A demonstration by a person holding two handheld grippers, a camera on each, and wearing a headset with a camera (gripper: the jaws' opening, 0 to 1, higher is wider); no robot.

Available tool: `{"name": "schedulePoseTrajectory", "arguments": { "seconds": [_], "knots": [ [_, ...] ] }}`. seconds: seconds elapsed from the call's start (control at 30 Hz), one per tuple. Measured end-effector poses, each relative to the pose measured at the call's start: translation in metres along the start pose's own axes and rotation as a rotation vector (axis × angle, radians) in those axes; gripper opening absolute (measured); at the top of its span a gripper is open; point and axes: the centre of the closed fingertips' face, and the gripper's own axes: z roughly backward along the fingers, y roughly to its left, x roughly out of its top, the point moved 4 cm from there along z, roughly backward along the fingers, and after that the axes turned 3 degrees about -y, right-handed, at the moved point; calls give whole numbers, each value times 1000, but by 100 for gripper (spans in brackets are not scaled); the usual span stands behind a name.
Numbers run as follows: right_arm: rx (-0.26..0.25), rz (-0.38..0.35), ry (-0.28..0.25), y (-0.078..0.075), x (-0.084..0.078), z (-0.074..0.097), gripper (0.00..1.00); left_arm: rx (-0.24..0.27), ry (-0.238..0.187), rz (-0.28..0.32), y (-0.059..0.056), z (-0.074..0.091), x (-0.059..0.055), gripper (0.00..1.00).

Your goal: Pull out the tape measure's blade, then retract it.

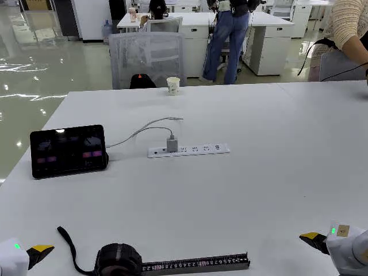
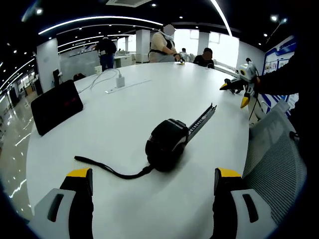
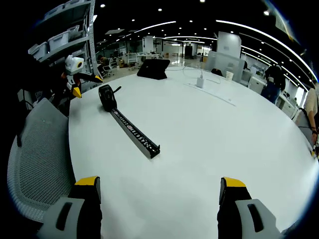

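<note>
A black tape measure lies on the white table near its front edge, its blade pulled out to the right and a black wrist strap trailing left. In the left gripper view the case sits ahead of my open left gripper, not touched. My left gripper rests at the bottom left corner. My right gripper is at the bottom right, open, apart from the blade's end hook; the blade lies ahead and left of the right gripper.
A dark tablet stands at the left of the table. A white power strip with a charger and grey cable lies mid-table. A paper cup sits at the far edge. A mesh chair and people stand beyond.
</note>
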Motion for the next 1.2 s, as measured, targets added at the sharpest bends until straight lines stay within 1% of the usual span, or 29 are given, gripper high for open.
{"name": "schedulePoseTrajectory", "arguments": {
  "seconds": [0.07, 0.13, 0.2, 0.23, 0.3, 0.47, 0.67, 0.8, 0.97, 1.03, 1.13, 1.17, 1.2],
  "knots": [
    [-5, -12, -17, 0, 0, 5, 99, 12, 4, 4, -1, 3, -5, 99],
    [-4, -20, -19, 1, -1, 9, 99, 28, 8, -5, -2, 6, -8, 99],
    [-4, -15, -27, 2, -3, 12, 99, 30, -1, 13, -3, 9, -9, 99],
    [-2, -14, -22, 4, -6, 14, 99, 41, -4, 16, -3, 10, -10, 99],
    [-7, 5, -16, 4, -10, 16, 99, 48, -6, 21, -4, 12, -10, 99],
    [-6, 4, -25, 6, -14, 23, 99, 58, -14, 16, -7, 15, -9, 99],
    [-19, -9, -29, 3, -18, 34, 99, 59, -23, 18, -9, 17, -7, 99],
    [-20, -10, -19, 2, -21, 37, 99, 60, -18, 20, -8, 17, -10, 99],
    [-12, -4, -9, 4, -28, 40, 99, 76, -18, 30, -7, 19, -13, 99],
    [-19, -4, -7, 3, -29, 42, 99, 80, -15, 32, -8, 19, -15, 99],
    [-23, -17, -16, 1, -30, 45, 99, 79, -15, 31, -10, 19, -15, 99],
    [-18, -19, -31, 2, -29, 45, 99, 76, -20, 30, -11, 18, -14, 99],
    [-19, -15, -27, 2, -30, 45, 99, 74, -23, 29, -11, 18, -13, 99]
  ]
}}
